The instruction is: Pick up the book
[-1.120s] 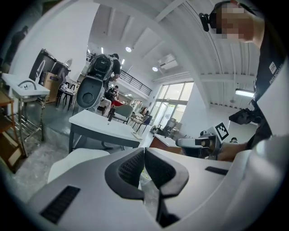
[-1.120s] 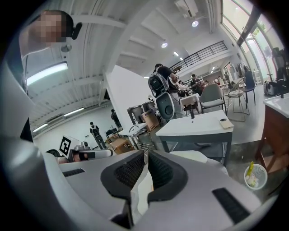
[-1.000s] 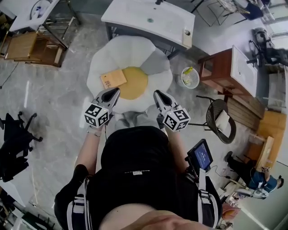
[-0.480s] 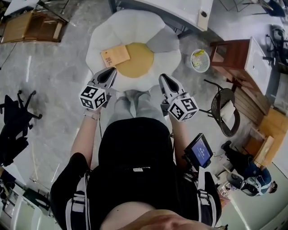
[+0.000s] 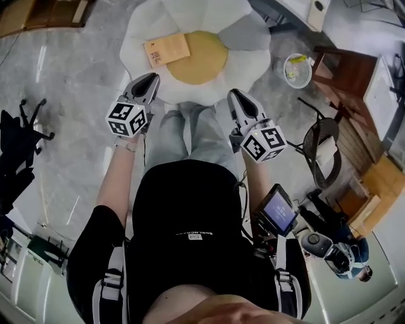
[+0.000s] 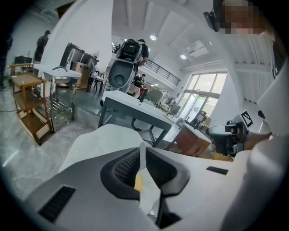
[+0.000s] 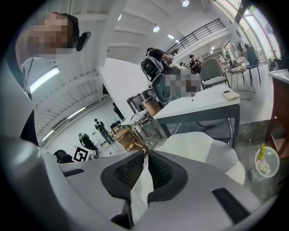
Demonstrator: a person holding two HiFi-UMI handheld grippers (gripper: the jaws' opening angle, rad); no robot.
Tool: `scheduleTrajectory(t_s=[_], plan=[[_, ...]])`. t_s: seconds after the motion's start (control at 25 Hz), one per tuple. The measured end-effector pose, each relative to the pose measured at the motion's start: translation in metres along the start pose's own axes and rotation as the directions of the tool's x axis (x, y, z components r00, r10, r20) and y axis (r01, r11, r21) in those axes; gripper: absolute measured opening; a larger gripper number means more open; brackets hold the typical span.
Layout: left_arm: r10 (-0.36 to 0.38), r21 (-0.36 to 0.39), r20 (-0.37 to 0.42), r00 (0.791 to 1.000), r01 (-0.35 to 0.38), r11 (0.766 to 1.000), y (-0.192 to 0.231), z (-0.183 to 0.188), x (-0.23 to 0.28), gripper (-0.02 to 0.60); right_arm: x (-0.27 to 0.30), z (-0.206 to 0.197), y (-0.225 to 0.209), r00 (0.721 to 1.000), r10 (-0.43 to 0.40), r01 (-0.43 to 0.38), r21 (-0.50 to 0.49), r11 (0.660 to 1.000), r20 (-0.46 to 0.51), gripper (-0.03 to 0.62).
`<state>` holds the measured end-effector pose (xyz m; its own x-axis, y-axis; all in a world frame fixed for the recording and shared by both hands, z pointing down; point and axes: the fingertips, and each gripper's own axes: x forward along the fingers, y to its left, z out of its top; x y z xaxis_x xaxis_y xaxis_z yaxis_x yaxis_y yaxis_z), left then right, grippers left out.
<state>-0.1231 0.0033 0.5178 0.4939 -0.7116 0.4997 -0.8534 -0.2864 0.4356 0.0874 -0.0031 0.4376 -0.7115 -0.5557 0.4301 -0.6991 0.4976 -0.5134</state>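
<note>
The book (image 5: 168, 49), tan with a white barcode label, lies flat on the left part of a white flower-shaped cushion (image 5: 250, 47) with a yellow centre (image 5: 199, 57). My left gripper (image 5: 147, 81) hovers at the cushion's near left edge, just short of the book and not touching it. Its jaws have just parted by a hair; they read as shut, with nothing between them (image 6: 142, 158). My right gripper (image 5: 235, 96) hangs by the near right edge, shut and empty (image 7: 146, 158). Both gripper views show the cushion (image 6: 104, 140) (image 7: 198, 144) ahead; the book is hidden there.
A white table (image 5: 316, 7) stands behind the cushion. A small waste basket (image 5: 297, 69), a wooden cabinet (image 5: 348, 69) and a round chair (image 5: 323, 152) are at the right. A black office chair (image 5: 16, 139) is at the left. Grey stone floor surrounds the cushion.
Both grippers have sunk and come closer to the cushion's near edge. The cushion and book have slid toward the top of the head view. Nothing has been picked up.
</note>
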Motion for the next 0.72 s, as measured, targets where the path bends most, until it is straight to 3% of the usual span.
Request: scheduleTrajectory(t_s=[0.72], plan=[[0.116, -0.084, -0.062, 0.991, -0.121, 0.989, 0.103, -0.099, 0.069, 0.126, 0.096, -0.083, -0.051, 0.986, 0.075, -0.074, 0.013, 0.997, -0.152, 0.048]])
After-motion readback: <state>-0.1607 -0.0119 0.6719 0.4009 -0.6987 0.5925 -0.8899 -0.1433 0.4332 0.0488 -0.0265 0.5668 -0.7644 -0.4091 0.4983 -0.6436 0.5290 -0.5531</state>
